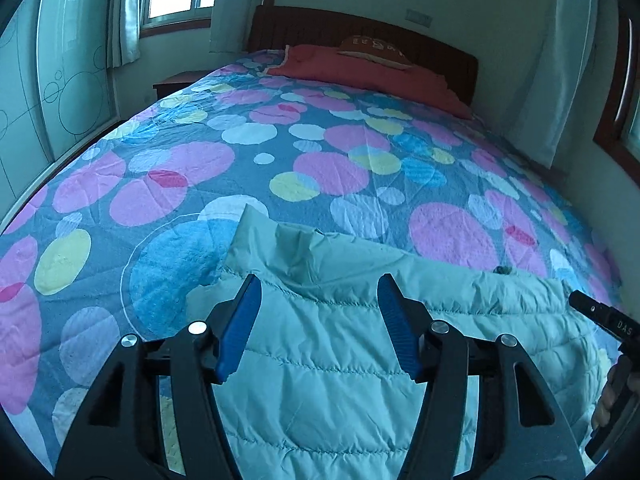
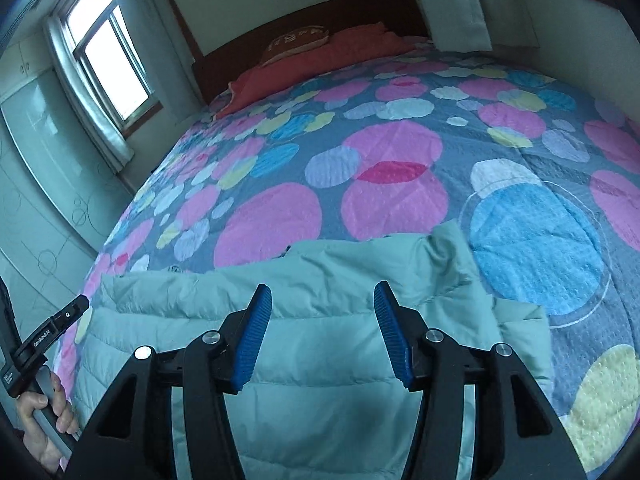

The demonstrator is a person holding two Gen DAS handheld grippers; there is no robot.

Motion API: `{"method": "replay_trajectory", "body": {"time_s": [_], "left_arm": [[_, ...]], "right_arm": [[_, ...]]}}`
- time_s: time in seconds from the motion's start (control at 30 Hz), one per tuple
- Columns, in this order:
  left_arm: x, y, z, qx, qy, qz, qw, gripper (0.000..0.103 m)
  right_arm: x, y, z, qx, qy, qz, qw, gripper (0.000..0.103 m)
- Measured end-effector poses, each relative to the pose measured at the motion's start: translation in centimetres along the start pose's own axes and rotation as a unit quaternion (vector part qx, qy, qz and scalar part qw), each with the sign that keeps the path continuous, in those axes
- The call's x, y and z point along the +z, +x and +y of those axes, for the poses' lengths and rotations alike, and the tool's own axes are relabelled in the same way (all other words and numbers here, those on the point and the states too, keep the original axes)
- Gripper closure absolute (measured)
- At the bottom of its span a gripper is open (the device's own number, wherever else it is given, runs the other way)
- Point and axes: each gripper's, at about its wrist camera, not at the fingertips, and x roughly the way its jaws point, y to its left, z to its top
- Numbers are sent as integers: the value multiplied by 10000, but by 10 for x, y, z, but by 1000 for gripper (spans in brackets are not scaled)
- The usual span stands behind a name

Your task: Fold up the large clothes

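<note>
A pale mint quilted puffer jacket (image 1: 340,360) lies spread on the near end of the bed; it also shows in the right wrist view (image 2: 320,320). My left gripper (image 1: 318,284) is open, hovering just above the jacket near its collar, with nothing between the blue pads. My right gripper (image 2: 322,294) is open and empty above the jacket's other side, near a folded collar or sleeve edge (image 2: 448,252). Each gripper's black tip shows at the edge of the other view: the right gripper (image 1: 592,312) and the left gripper (image 2: 68,316).
The bed has a blue quilt with pink, yellow and blue circles (image 1: 320,168). An orange blanket and brown pillow (image 1: 372,52) lie by the wooden headboard. A wardrobe (image 1: 52,80) stands on the left, a curtain (image 1: 560,60) on the right.
</note>
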Motion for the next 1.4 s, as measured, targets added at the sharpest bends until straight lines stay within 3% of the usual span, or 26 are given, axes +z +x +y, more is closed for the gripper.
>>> {"method": "replay_trajectory", "body": {"time_s": [0.27,0.37,0.57,0.7,0.87,1.0,1.1,1.2,1.4], "left_arm": [[-2,49,-18,170,155,446,9987,43],[-9,67,-19,286,213,642,9973,43],[-11,89,-26,349,407,817,9952,43],[-7,77,-25,313,383,892,9948,45],[-4,43,-1,204,83,555,9982,45],[-6,60,12,436,15,741,9963,45],[-13,78,10,578,164,872,9944,44],[-12,75,3,744,327,883,9928,45],[-18,28,15,420,-13,635,9971,45]], "right_arm": [[-4,54,54,-332,-861,319,9952,50],[-11,73,57,-571,-1037,497,9917,50],[-17,89,50,-596,-948,637,9917,50],[-12,78,47,-661,-895,628,9918,50],[5,44,13,-980,-748,331,9918,50],[3,51,-18,-1399,-703,534,9862,50],[-3,64,-34,-1252,-476,601,9892,48],[-3,66,-28,-1379,-582,581,9870,48],[-7,22,-29,-1390,-487,328,9886,48]]}}
